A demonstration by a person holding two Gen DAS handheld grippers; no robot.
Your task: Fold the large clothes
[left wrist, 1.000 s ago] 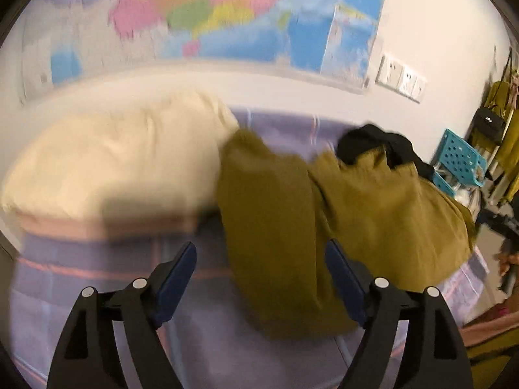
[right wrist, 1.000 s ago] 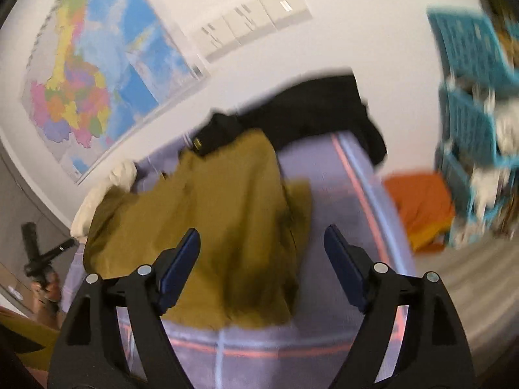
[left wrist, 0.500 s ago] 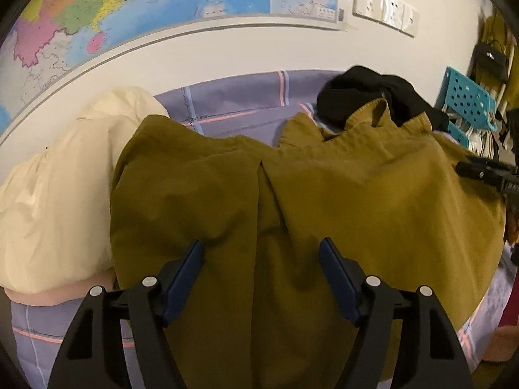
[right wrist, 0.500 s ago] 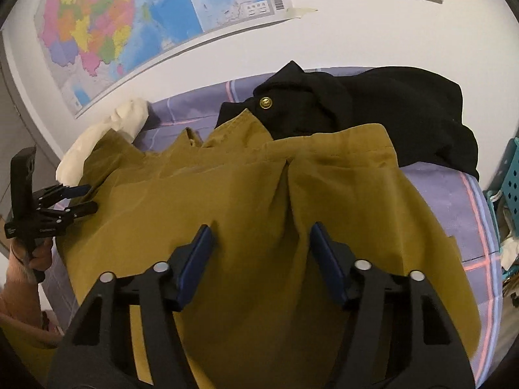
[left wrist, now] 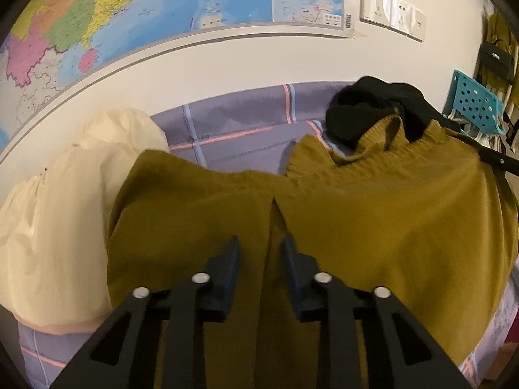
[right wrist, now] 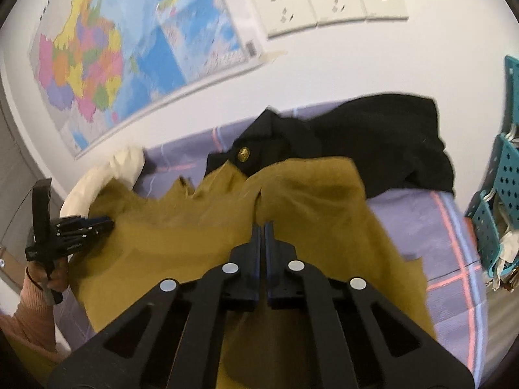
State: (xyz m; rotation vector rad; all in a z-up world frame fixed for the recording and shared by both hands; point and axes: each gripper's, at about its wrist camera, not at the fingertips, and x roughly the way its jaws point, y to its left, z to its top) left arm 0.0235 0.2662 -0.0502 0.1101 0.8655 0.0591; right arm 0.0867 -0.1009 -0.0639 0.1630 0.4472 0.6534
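An olive-mustard garment (left wrist: pixel 373 220) lies spread on the purple checked bed sheet (left wrist: pixel 246 129); it also shows in the right wrist view (right wrist: pixel 181 246). My left gripper (left wrist: pixel 261 249) has its jaws narrowed around a raised fold of the garment, with a small gap left. My right gripper (right wrist: pixel 263 227) is shut on another fold of the same garment. The left gripper also shows in the right wrist view (right wrist: pixel 97 225), at the garment's left edge.
A cream garment (left wrist: pixel 65 207) lies left of the olive one. A black garment (right wrist: pixel 373 142) with a gold button lies behind it by the wall. Turquoise perforated baskets (right wrist: pixel 506 188) stand to the right. A map and sockets hang on the wall.
Both grippers moved down onto the olive garment and closed from wide open; the right one pinched a fold, the left one narrowed around a fold.
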